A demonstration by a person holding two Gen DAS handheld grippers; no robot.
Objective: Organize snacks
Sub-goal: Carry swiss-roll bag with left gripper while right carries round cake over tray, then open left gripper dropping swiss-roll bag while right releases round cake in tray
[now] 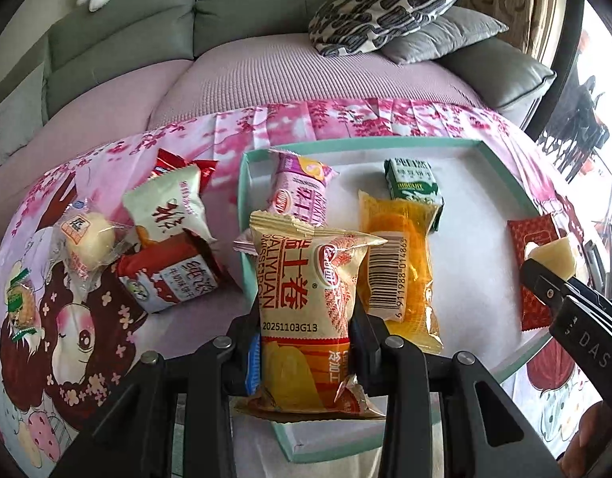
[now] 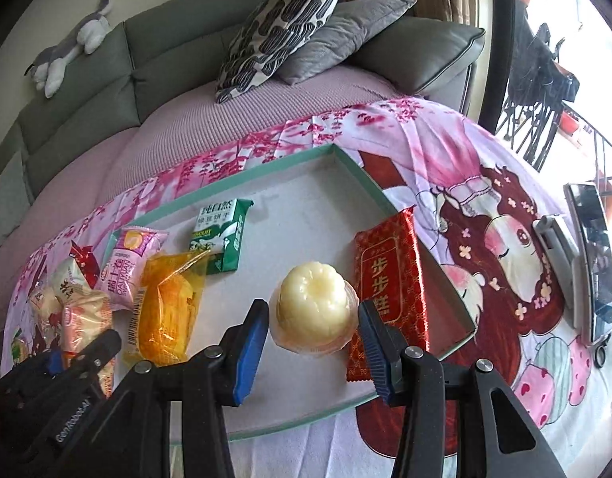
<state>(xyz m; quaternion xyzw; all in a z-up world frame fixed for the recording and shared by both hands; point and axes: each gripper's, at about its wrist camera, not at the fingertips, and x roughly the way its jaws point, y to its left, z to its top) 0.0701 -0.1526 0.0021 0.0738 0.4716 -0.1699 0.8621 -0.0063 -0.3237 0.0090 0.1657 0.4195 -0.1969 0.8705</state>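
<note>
My left gripper is shut on a cream and orange Swiss-roll packet, held over the near left edge of the teal-rimmed white tray. In the tray lie a pink roll packet, an orange packet, a green biscuit packet and a red packet. My right gripper is open around a pale yellow wrapped cake resting in the tray, beside the red packet. The fingers stand apart from the cake.
Several loose snacks lie on the pink printed cloth left of the tray. A phone and a small white device lie on the cloth at the right. A sofa with cushions stands behind.
</note>
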